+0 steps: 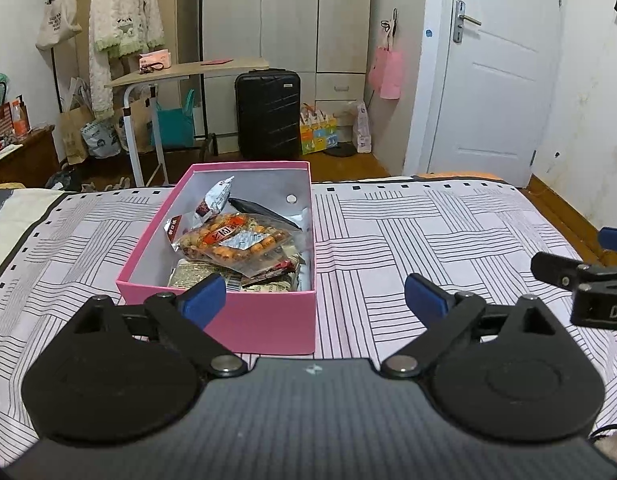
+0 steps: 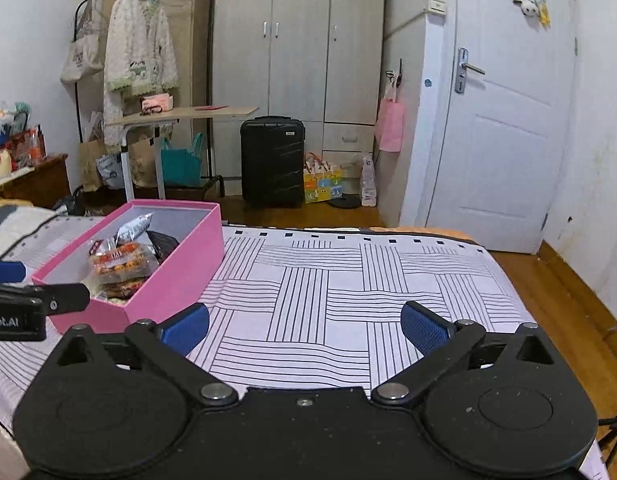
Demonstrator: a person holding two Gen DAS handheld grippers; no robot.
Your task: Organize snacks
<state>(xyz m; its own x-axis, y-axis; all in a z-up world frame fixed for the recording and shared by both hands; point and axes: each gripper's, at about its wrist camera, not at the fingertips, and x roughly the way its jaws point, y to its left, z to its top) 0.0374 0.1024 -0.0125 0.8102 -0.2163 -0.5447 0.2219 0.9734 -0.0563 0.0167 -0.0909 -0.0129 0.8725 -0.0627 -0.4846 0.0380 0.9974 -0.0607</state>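
A pink box [image 1: 268, 322] stands on the bed, holding several snack packets; a clear bag of orange snacks [image 1: 232, 242] lies on top. The box also shows in the right wrist view [image 2: 176, 276], left of centre, with the snacks [image 2: 122, 266] inside. My left gripper [image 1: 314, 298] is open and empty, just in front of the box's near wall. My right gripper [image 2: 304, 326] is open and empty over the bare bedsheet, to the right of the box. Each gripper shows at the edge of the other's view.
The bed [image 2: 348, 280] has a pink sheet with black line patterns. Beyond its far edge are a black suitcase [image 1: 268, 114], a small desk [image 1: 180, 72], a wardrobe [image 1: 284, 12] and a white door [image 1: 504, 72]. Wooden floor lies to the right [image 2: 580, 320].
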